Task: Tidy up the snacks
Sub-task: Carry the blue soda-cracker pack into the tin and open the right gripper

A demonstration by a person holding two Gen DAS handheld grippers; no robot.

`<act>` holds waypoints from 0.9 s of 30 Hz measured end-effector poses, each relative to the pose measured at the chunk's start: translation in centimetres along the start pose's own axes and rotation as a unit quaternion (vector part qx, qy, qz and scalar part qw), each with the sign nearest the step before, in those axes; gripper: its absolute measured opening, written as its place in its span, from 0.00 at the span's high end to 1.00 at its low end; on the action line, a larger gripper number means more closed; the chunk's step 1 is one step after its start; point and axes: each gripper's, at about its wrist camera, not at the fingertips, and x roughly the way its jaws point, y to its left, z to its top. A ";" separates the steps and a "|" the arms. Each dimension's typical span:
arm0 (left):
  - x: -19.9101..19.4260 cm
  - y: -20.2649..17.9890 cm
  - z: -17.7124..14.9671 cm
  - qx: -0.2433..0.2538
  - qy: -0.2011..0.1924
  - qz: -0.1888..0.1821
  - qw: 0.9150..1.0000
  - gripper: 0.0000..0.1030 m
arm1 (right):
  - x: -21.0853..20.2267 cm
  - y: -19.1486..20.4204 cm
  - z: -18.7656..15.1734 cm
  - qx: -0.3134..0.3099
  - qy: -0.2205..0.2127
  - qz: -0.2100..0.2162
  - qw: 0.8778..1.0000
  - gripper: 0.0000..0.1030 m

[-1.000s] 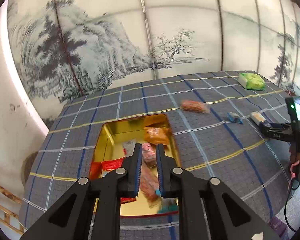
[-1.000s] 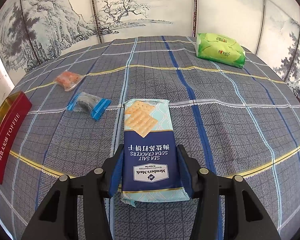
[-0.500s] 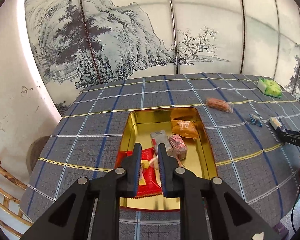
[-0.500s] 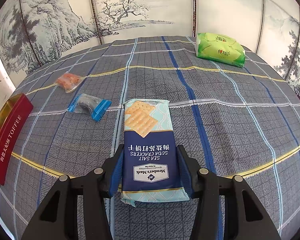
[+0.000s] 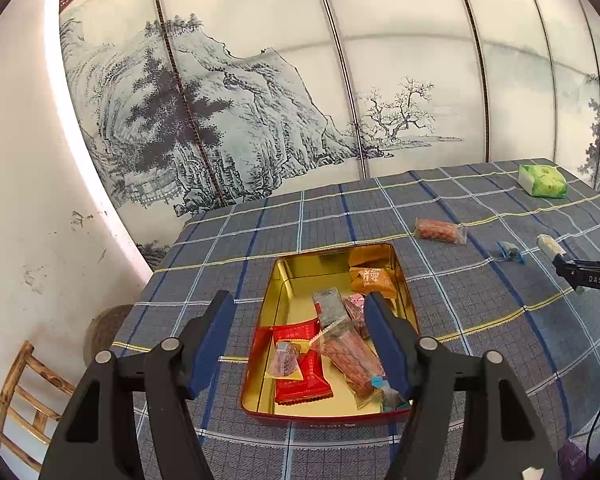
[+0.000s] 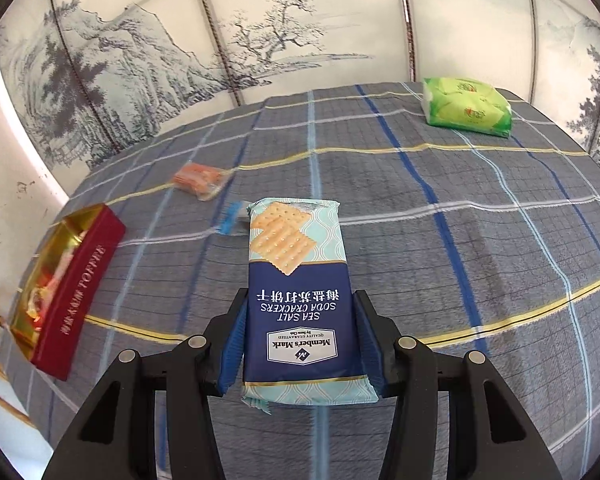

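While the left gripper (image 5: 300,320) hovers over the near end of the gold-lined tin (image 5: 278,308), its blue-padded jaws have just been opening and now stand wide apart with nothing pinched between them. Below that gap lie the snacks already in the tin: a red packet (image 5: 300,368), a clear-wrapped reddish bar (image 5: 350,358), a small brownish sweet (image 5: 285,363), a grey sachet (image 5: 329,305) and, at the far end, an orange packet (image 5: 370,278).

Out on the checked tablecloth (image 5: 228,276), to the right of the tin, rest a clear pack of orange snacks (image 5: 438,230) and a little blue-wrapped candy (image 5: 509,249), with a green packet (image 5: 542,180) at the far right corner.

In the right wrist view, the right gripper (image 6: 300,338) is closed on the near half of the soda cracker pack (image 6: 298,280) (blue and pale teal, label upside down to the camera), its pads pressing both long sides. The pack's far end sticks out past the fingertips above the cloth; whether it touches the cloth I cannot tell. From this side the tin shows its dark red wall at the left edge, well apart from the crackers.
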 end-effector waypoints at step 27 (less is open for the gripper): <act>-0.6 3.3 -1.3 -0.035 0.005 -0.004 0.999 0.25 | -0.3 23.5 1.2 -0.134 0.014 0.173 0.976 0.51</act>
